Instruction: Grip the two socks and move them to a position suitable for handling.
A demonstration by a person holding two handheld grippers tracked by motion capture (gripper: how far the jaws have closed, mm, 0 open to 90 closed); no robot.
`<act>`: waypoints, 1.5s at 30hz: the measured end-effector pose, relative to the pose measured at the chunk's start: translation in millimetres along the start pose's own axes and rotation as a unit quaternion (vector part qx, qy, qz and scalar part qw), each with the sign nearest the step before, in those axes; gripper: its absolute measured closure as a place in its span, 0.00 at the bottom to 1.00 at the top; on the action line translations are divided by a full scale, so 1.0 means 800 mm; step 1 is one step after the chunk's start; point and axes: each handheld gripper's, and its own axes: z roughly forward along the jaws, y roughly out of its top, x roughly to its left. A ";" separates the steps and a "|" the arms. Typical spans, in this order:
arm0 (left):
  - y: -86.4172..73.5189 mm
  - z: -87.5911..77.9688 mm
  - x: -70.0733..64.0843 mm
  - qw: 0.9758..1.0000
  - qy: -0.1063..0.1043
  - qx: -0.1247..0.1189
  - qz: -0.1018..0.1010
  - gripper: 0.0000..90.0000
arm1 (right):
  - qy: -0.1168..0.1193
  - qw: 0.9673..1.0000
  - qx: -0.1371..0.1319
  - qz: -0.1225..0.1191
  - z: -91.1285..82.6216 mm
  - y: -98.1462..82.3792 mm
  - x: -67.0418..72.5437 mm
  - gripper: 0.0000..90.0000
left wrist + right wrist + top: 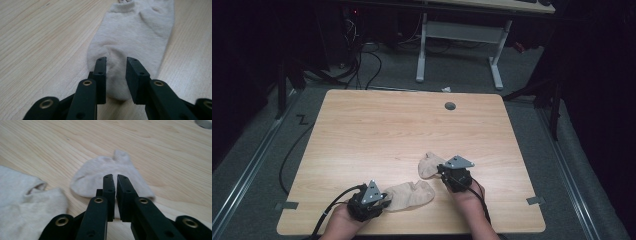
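Two beige ankle socks lie on the wooden table (pixel 387 125). The nearer sock (pixel 412 195) (pixel 135 32) lies flat with its toe toward my left gripper (pixel 387 202) (pixel 116 61), whose jaws stand apart astride the toe end, low over the fabric. The other sock (pixel 429 165) (pixel 100 172) lies crumpled just beyond my right gripper (pixel 441 170) (pixel 115 176). Its jaws are nearly together with a thin gap, and no fabric is pinched between them. The nearer sock's cuff (pixel 22 202) also lies at the left of the right gripper view.
A round cable hole (pixel 450 106) (pixel 205 123) sits in the table's far right part. Beyond the table stand a white desk frame (pixel 462 35) and cables on the floor (pixel 362 65). Tape marks (pixel 286 205) lie near the front corners.
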 end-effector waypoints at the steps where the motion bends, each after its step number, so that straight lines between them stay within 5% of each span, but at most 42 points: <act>1: 0.000 0.000 0.002 1.000 0.003 0.001 -0.004 0.78 | 0.006 1.000 0.001 -0.005 0.003 0.003 0.003 0.93; 6: 0.000 -0.002 0.007 1.000 0.019 -0.005 -0.008 0.78 | 0.021 0.999 0.020 -0.032 0.021 0.016 0.021 0.83; 8: 0.000 -0.012 0.012 0.999 0.023 -0.027 -0.018 0.75 | 0.037 0.998 0.033 -0.037 0.036 0.022 0.032 0.73; 12: -0.002 -0.026 0.021 0.998 0.033 -0.050 -0.029 0.70 | 0.035 0.997 0.050 -0.054 0.054 0.022 0.045 0.67; 16: -0.004 -0.029 0.029 0.997 0.036 -0.056 -0.041 0.68 | 0.028 0.996 0.061 -0.061 0.064 0.021 0.047 0.71; 19: -0.004 -0.030 0.031 0.997 0.039 -0.055 -0.043 0.68 | 0.017 0.996 0.064 -0.062 0.065 0.023 0.045 0.91; 25: -0.004 -0.029 0.030 0.997 0.039 -0.056 -0.042 0.68 | 0.013 0.998 0.035 -0.051 0.050 0.030 0.040 0.92; 29: -0.004 -0.028 0.029 0.997 0.039 -0.056 -0.041 0.67 | 0.004 0.999 0.015 -0.038 0.036 0.037 0.029 0.91; 35: -0.003 -0.029 0.028 0.997 0.041 -0.055 -0.040 0.67 | -0.015 1.000 -0.014 0.010 0.014 0.043 -0.011 0.91; 40: -0.004 -0.027 0.029 0.997 0.038 -0.054 -0.042 0.66 | -0.033 0.997 -0.015 0.067 0.005 0.030 -0.058 0.91; 45: -0.004 -0.028 0.029 0.997 0.038 -0.056 -0.041 0.66 | -0.050 0.994 -0.006 0.101 0.004 0.013 -0.088 0.90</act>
